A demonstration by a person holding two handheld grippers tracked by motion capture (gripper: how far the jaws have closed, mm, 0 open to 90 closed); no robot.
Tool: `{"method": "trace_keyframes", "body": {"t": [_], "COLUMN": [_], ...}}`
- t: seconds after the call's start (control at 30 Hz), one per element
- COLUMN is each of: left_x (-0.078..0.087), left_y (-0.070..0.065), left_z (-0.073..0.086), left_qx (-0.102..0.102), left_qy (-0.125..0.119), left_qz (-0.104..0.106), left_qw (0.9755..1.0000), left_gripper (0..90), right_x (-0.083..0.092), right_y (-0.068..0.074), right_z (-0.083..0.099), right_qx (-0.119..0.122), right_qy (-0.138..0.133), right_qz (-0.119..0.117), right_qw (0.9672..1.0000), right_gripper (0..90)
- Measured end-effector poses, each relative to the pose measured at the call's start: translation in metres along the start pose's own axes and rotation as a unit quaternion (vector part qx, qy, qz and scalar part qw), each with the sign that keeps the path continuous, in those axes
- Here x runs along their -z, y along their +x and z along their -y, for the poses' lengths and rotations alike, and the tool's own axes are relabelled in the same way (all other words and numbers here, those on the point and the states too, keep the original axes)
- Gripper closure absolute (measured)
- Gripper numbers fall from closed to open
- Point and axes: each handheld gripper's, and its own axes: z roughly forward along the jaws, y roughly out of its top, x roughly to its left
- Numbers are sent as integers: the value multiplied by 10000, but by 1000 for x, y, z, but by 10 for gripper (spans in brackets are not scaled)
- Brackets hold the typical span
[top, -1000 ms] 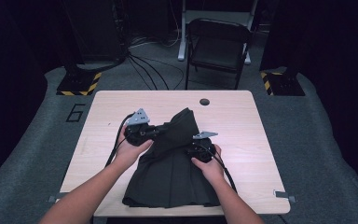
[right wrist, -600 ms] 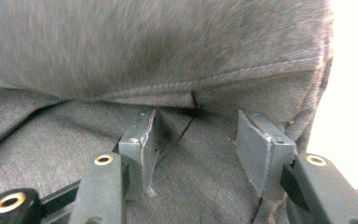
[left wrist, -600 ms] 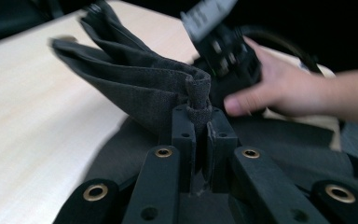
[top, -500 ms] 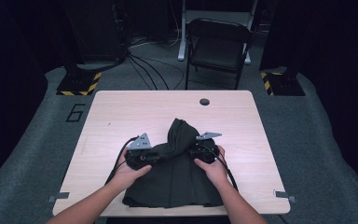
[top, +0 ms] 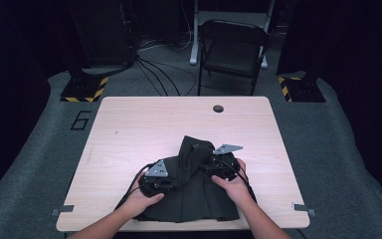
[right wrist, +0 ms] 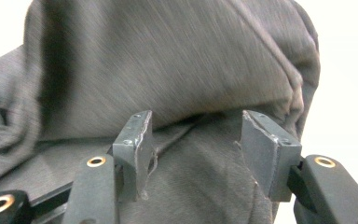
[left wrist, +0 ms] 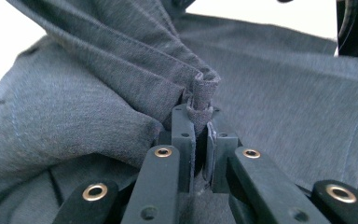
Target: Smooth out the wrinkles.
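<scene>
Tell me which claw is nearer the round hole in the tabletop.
Right. The right claw sits below the hole, jaws apart over the dark cloth; the left claw is farther down and left, clamped on a fold.

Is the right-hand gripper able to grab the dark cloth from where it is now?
Probably yes. The right gripper has just been opening its jaws, and the dark cloth bulges right in front of them with nothing between. The left gripper is pinching another fold, well aside.
</scene>
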Motion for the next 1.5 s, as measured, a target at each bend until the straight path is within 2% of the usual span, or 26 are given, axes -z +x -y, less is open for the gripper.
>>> {"method": "trace_keyframes", "body": {"t": [0.1, 0.17, 0.3, 0.43, 0.67, 0.77, 0.9, 1.0, 1.2, 1.23, 1.27, 1.33, 1.4, 1.5], "left_x": [-5, -9, -12, -12, -13, -12, -12, -11, -12, -11, -12, -12, -13, -13], "left_y": [0, 0, 2, 4, 1, 0, 0, -2, -5, -6, -7, -8, -8, -7], "left_z": [5, 8, 12, 13, 14, 13, 14, 13, 9, 9, 9, 9, 9, 10], "left_qx": [-39, 3, 136, 184, 228, 170, 203, 97, -21, -25, -69, -139, -121, -101], "left_qy": [161, 260, 182, 178, 134, 128, 111, 178, 204, 224, 223, 248, 256, 241], "left_qz": [8, 9, 63, 138, 31, -1, 46, 79, 161, 231, 193, 171, 190, 254], "left_qw": [9999, 9997, 9997, 9996, 9996, 9998, 9997, 9998, 9997, 9995, 9995, 9994, 9994, 9993], "left_gripper": [838, 837, 838, 838, 832, 825, 816, 795, 696, 668, 657, 656, 656, 662], "right_x": [6, 7, 9, 14, 16, 14, 14, 17, 17, 17, 16, 15, 13, 7], "right_y": [5, 6, 4, 3, -1, 1, 4, 5, 5, 6, 5, 6, 5, 0], "right_z": [-2, -3, -4, -5, -11, -12, -12, -15, -22, -23, -24, -28, -32, -38], "right_qx": [175, 173, 74, 43, 2, 11, 108, 166, 221, 178, 215, 264, 357, 430], "right_qy": [-141, -205, -222, -398, -529, -489, -472, -531, -568, -570, -585, -566, -556, -475], "right_qz": [55, 59, -28, -95, -156, -195, -146, -186, -240, -242, -247, -243, -235, -189], "right_qw": [9997, 9996, 9997, 9992, 9985, 9986, 9987, 9983, 9979, 9979, 9978, 9977, 9975, 9978], "right_gripper": [414, 407, 391, 372, 359, 385, 394, 390, 373, 374, 375, 374, 370, 315]}}
